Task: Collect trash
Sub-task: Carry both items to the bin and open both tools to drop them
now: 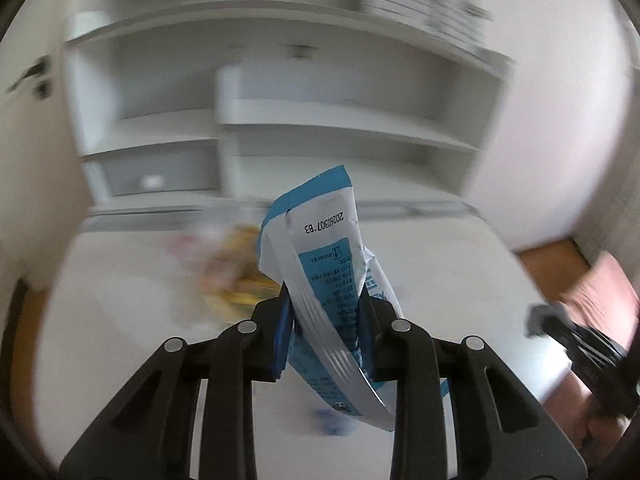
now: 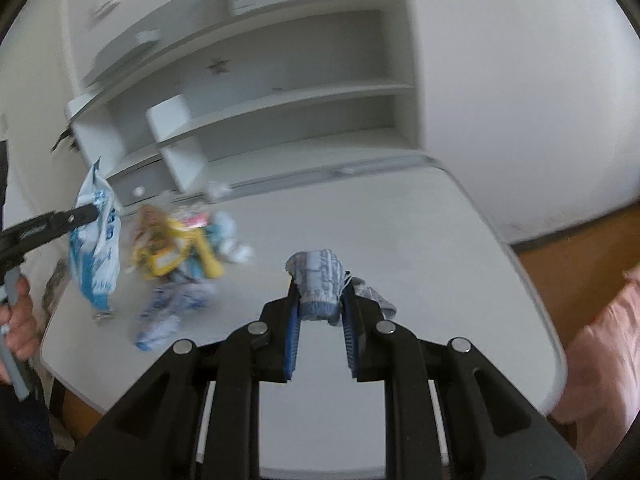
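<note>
Two grippers: left gripper (image 1: pixel 324 312) clamps one upright blue wrapper (image 1: pixel 320 256); right gripper (image 2: pixel 322 304) pinches one crumpled wad (image 2: pixel 318 280).

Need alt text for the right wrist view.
The right gripper grips a crumpled blue-grey wrapper above a white table. At left, the left gripper holds up a blue-and-white packet beside a wrapper pile.

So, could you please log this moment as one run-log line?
left gripper: shut on blue-white wrapper | right gripper: shut on crumpled grey-blue wrapper | both lifted | remaining trash pile on white table
</note>
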`<state>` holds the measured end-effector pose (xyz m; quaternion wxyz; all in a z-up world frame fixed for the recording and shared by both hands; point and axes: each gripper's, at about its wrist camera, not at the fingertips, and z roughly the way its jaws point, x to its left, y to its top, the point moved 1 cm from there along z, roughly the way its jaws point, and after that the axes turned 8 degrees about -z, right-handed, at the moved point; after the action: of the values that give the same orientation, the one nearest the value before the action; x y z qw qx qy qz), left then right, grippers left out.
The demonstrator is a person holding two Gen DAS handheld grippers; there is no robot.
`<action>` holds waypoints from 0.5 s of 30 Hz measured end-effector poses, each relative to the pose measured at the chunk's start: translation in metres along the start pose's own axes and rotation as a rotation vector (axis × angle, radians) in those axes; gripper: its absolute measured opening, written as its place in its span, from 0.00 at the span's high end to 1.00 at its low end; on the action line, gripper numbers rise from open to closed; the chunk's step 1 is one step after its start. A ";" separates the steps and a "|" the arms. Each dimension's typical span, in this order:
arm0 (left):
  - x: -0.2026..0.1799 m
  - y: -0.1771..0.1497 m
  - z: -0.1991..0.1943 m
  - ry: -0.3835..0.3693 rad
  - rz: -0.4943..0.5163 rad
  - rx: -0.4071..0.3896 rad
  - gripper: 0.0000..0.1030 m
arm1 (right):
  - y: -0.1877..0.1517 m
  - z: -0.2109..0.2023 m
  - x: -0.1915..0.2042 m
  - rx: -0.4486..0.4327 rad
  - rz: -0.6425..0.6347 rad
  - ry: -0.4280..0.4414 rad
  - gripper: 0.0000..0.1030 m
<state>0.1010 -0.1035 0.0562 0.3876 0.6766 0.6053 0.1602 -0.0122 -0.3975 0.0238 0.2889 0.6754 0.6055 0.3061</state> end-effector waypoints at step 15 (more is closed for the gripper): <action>-0.294 -0.149 0.035 -0.508 0.415 0.205 0.73 | -0.148 -0.095 -0.227 0.061 0.433 -0.371 0.82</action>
<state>-0.0419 -0.3976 0.0004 0.4153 0.8390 0.3517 0.0002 -0.1978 -0.6063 -0.0423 0.3021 0.8419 0.3929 0.2136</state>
